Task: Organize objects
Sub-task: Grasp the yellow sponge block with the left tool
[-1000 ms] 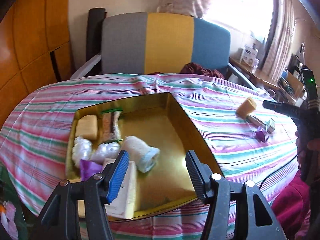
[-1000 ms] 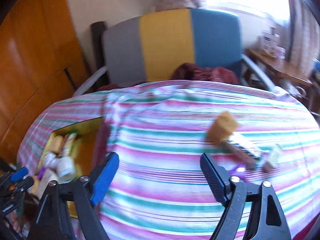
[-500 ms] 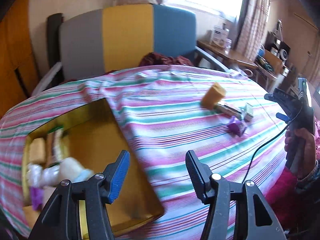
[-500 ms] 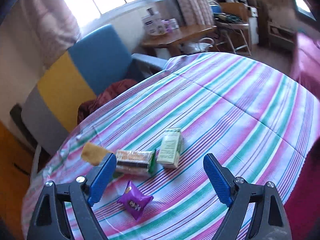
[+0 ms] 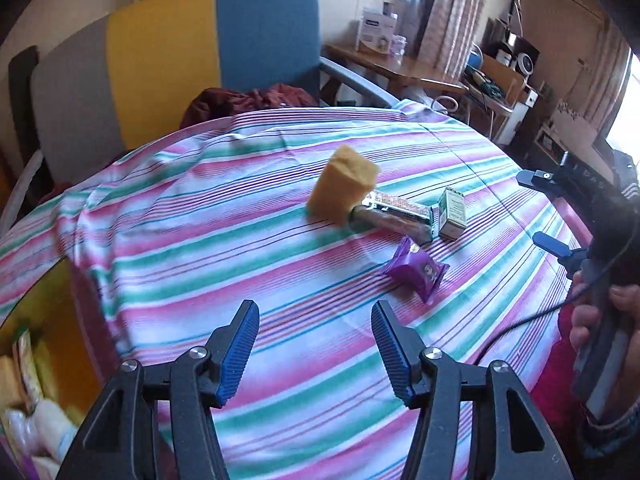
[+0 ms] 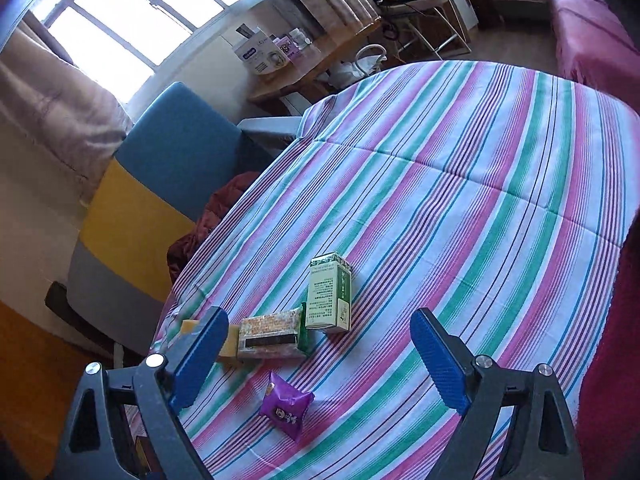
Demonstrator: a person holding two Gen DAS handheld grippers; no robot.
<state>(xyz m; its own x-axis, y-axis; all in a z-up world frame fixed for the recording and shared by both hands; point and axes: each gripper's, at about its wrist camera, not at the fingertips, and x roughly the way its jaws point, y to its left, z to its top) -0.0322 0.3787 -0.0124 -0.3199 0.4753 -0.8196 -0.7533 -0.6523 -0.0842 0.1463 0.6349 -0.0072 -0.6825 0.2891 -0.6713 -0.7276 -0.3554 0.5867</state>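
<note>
On the striped tablecloth lie a yellow sponge block (image 5: 344, 186), a wrapped snack bar (image 5: 394, 216), a small green-and-white box (image 5: 452, 213) and a purple packet (image 5: 416, 272). My left gripper (image 5: 316, 344) hovers open and empty in front of them. My right gripper (image 5: 540, 210) reaches in from the right. In the right wrist view the right gripper (image 6: 318, 314) is opening its jaws above the cloth, with nothing pressed between them. Beyond it lie the box (image 6: 330, 296), the bar (image 6: 272, 338) and the sponge (image 6: 228, 344), and the packet (image 6: 286, 406) lies nearer.
A gold tray (image 5: 60, 312) holding several wrapped items sits at the lower left. A chair (image 5: 160, 52) with a grey, yellow and blue back stands behind the table, with a maroon cloth (image 5: 248, 100) on its seat. A hand (image 5: 600, 320) and a cable are at the right.
The left gripper has swung right, from over the tray towards the loose items. The right gripper has rolled and turned towards the same items, and its jaws now stand wider.
</note>
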